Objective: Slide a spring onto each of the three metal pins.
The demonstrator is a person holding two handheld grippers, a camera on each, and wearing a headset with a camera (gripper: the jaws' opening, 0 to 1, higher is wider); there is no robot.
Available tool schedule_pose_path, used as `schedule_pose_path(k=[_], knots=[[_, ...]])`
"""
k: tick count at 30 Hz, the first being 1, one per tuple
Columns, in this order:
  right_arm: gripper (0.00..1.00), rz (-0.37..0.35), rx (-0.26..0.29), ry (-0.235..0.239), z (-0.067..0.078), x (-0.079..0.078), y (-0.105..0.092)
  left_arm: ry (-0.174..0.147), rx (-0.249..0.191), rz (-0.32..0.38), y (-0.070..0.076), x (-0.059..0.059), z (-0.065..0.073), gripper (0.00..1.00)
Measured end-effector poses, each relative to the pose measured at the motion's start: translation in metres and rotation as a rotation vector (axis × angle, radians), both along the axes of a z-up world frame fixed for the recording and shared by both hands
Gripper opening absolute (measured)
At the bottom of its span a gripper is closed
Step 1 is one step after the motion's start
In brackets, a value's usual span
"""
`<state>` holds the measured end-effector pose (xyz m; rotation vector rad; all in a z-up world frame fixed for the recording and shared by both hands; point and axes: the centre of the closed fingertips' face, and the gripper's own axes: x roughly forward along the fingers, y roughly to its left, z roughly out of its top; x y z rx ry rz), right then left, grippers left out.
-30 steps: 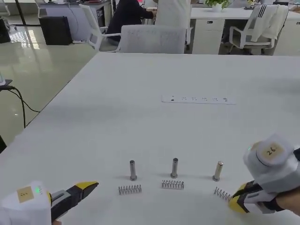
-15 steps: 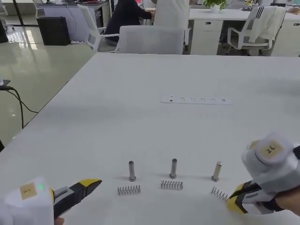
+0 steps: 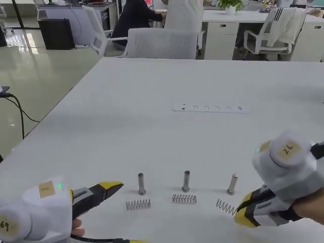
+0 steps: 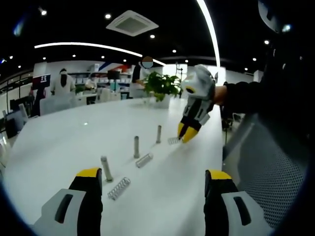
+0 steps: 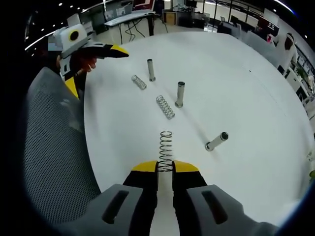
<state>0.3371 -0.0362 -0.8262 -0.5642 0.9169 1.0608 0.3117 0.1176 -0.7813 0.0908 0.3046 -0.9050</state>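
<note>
the broad white desk (image 3: 152, 101) carries everything. the right claw (image 5: 165, 167) is clenched on one end of a thin coiled wire spring (image 5: 165, 145), just beside the right-hand one of three upright silver metal pins (image 3: 186, 181). the left claw (image 4: 152, 174) hovers released, jaws wide apart, near the left pin. two other springs (image 3: 184, 199) lie on the desk before the left and middle pins.

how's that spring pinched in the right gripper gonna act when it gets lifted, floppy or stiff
Held by one end in the right gripper, the spring is thin open-coiled wire, so it will probably sag and wobble rather than stay rigid. It looks very light. Being round, it may roll if dropped on the smooth table.
</note>
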Motion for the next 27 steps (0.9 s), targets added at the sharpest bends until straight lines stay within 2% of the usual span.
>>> schedule_pose_path(k=[8,16,27], knots=[[0.08,0.081,-0.014,-0.014,0.009,-0.003,0.011,-0.011,0.026,-0.077,-0.021,0.004,0.0,0.79],[0.08,0.177,-0.025,-0.016,0.016,-0.009,0.021,0.001,0.056,-0.171,-0.041,0.003,-0.007,0.71],[0.08,0.28,-0.024,0.015,0.013,-0.026,0.032,0.007,0.076,-0.302,-0.064,-0.006,-0.012,0.51]])
